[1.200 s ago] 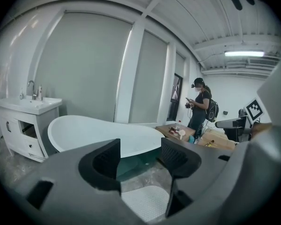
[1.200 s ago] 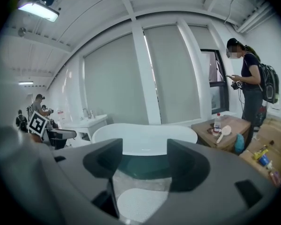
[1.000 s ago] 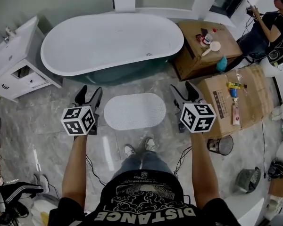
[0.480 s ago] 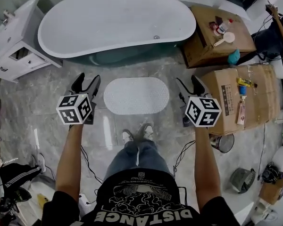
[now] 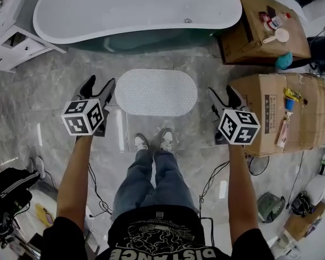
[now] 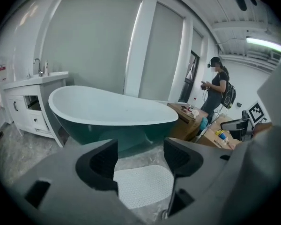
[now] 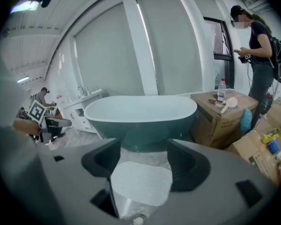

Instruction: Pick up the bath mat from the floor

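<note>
**Change since earlier frames:** I am bringing both grippers down toward the floor (image 5: 49,85). The bath mat (image 5: 156,92) is showing larger in the head view, and the bathtub (image 5: 135,7) is sliding up to its top edge.

**Left gripper (image 5: 99,88), right gripper (image 5: 223,95):** the fingers (image 6: 98,163) are standing apart and have just been opening wider, with nothing between them.

**Bath mat:** it is lying flat on the floor in front of the bathtub, between the two grippers and untouched.

**Step:** I am still approaching, and no grasp has begun. Next, I judge, I need to sink to the mat's two ends, work a finger under each edge, and close.

**Views:** only the head view is showing the mat's whole outline. Only the gripper views are showing a standing person (image 7: 262,60) beside the cardboard boxes (image 7: 222,121).
</note>
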`<control>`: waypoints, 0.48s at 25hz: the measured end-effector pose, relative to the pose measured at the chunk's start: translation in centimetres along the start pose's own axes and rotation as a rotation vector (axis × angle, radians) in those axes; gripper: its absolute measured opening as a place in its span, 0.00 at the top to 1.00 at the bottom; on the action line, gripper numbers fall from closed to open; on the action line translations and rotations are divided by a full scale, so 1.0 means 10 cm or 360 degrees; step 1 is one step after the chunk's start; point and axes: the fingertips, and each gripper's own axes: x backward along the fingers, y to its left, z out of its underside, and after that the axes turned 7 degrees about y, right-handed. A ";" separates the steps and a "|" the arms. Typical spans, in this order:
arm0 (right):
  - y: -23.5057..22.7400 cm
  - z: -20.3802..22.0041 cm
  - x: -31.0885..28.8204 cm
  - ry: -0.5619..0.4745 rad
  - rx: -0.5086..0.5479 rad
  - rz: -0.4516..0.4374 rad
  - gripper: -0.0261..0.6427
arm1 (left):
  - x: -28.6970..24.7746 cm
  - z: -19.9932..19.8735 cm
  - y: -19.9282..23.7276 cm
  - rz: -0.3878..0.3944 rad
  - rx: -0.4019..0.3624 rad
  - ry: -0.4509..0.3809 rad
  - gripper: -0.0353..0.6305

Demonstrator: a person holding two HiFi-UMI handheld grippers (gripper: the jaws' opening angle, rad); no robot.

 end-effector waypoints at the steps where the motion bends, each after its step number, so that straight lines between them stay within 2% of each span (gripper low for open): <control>1: -0.02 0.07 -0.06 0.0018 0.0003 -0.0007 0.49 | -0.06 0.08 0.01 -0.0008 0.0023 0.0009 0.47; 12: -0.36 0.82 -0.94 0.0146 -0.0006 -0.0067 0.46 | -0.65 1.05 0.29 -0.0087 0.0089 0.0144 0.45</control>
